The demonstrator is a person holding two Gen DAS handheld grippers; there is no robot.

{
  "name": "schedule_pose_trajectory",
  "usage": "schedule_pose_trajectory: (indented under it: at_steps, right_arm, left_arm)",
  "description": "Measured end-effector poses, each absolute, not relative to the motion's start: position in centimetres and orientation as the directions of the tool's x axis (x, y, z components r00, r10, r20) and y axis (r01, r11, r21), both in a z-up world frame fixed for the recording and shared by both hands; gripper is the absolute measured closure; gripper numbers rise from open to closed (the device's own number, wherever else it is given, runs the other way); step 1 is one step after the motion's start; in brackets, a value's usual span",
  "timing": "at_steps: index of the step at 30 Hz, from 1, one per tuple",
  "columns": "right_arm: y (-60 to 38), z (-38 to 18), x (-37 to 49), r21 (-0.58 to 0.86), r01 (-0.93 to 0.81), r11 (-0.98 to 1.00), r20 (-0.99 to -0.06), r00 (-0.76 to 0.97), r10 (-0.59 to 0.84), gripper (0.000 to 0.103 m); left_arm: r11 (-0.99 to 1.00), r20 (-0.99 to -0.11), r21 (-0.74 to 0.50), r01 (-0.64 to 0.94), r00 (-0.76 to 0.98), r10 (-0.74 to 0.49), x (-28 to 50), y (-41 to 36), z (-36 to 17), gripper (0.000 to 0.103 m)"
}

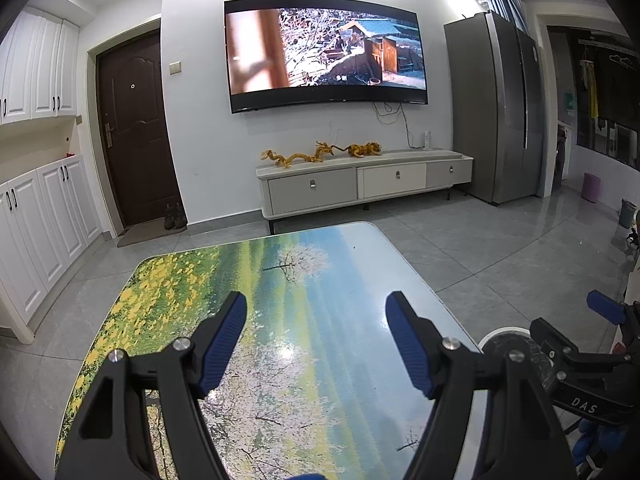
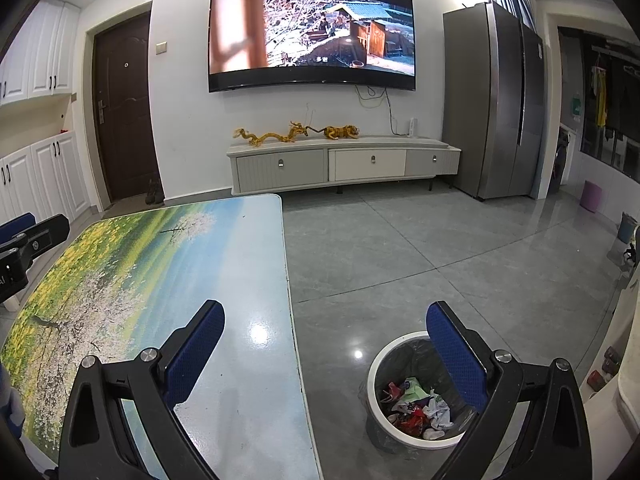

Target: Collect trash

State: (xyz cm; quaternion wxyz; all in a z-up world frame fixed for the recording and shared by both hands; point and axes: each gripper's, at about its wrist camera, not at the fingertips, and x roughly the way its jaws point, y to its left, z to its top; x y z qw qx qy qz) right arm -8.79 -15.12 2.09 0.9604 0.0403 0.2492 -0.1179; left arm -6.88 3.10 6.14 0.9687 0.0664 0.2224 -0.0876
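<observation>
A round bin with a white rim [image 2: 376, 364] stands on the floor right of the table and holds several crumpled wrappers [image 2: 416, 408]. My right gripper [image 2: 324, 328] is open and empty, hovering over the table's right edge and the bin. My left gripper [image 1: 316, 316] is open and empty above the table [image 1: 280, 320], whose top shows a flower landscape print. No loose trash shows on the table. The bin's rim [image 1: 506, 332] peeks out at the right in the left wrist view, behind the right gripper [image 1: 600, 344].
A TV [image 2: 312, 36] hangs on the far wall above a low cabinet [image 2: 344, 164]. A grey fridge [image 2: 492, 100] stands at the right, a brown door [image 2: 124, 108] and white cupboards [image 2: 40, 176] at the left. Grey tile floor [image 2: 400, 248] lies beyond the table.
</observation>
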Motion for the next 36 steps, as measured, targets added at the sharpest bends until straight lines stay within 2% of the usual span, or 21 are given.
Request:
schedule_pose_trajectory:
  at_steps: [36]
  right_arm:
    - [-15.8,2.1,-9.4,0.024,0.291,0.957,-0.475,0.845,-0.245,0.004]
  left_arm:
    - [0.97,-0.466,0.094,0.222,0.871,-0.154,-6.3,2.6,5.0,0.032]
